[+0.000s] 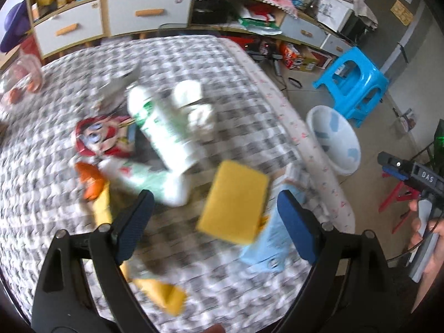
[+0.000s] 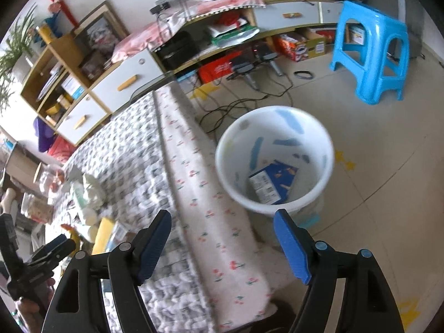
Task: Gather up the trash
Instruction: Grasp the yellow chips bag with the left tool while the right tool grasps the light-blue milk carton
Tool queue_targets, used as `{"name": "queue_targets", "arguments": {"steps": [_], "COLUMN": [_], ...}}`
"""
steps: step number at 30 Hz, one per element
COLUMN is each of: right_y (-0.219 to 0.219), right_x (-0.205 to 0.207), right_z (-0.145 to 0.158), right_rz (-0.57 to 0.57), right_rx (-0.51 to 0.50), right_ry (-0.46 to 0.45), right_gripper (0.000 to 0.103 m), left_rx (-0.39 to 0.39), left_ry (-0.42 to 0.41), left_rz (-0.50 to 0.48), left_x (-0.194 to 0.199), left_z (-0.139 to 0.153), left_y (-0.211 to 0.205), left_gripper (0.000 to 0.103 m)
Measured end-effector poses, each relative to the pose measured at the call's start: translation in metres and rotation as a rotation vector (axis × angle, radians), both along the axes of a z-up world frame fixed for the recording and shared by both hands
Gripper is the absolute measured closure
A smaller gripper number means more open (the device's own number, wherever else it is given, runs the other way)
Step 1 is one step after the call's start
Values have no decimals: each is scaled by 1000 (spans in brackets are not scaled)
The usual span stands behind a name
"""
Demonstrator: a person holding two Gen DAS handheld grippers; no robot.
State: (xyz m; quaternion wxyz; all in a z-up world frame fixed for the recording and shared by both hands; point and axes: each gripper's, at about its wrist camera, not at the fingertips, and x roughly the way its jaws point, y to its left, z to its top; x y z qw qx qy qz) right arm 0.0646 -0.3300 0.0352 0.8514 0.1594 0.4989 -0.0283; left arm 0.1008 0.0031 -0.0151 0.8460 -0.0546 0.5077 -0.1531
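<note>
Trash lies on a bed with a grey checked quilt: a yellow sponge, a white and green bottle, a light blue packet, a red cartoon wrapper and crumpled white tissue. My left gripper is open and empty, its jaws either side of the sponge, just above it. My right gripper is open and empty over the bed's edge, beside the white bin on the floor. A blue box lies in the bin. The bin also shows in the left wrist view.
A blue plastic stool stands on the floor beyond the bin. Cables run across the floor by low cabinets. A floral sheet hangs over the bed's side. Yellow packets lie near my left gripper.
</note>
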Motion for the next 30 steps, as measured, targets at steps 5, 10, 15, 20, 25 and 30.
{"name": "queue_targets", "arguments": {"steps": [5, 10, 15, 20, 25, 30], "right_y": [33, 71, 111, 149, 175, 186], "right_x": [3, 8, 12, 14, 16, 19], "right_z": [-3, -8, -17, -32, -49, -62], "right_rz": [61, 126, 198, 261, 299, 304], "right_rx": [17, 48, 65, 76, 66, 55], "right_ry": [14, 38, 71, 118, 163, 199], "right_gripper": [25, 25, 25, 25, 25, 25], "left_rx": [-1, -10, -20, -20, -43, -28], "left_ry": [45, 70, 112, 141, 183, 201], "left_rz": [40, 93, 118, 116, 120, 131], "left_x": [-6, -10, -16, -20, -23, -29], "left_z": [-10, -19, -31, -43, -58, -70], "left_y": [30, 59, 76, 84, 88, 93], "left_gripper": [13, 13, 13, 13, 18, 44]}}
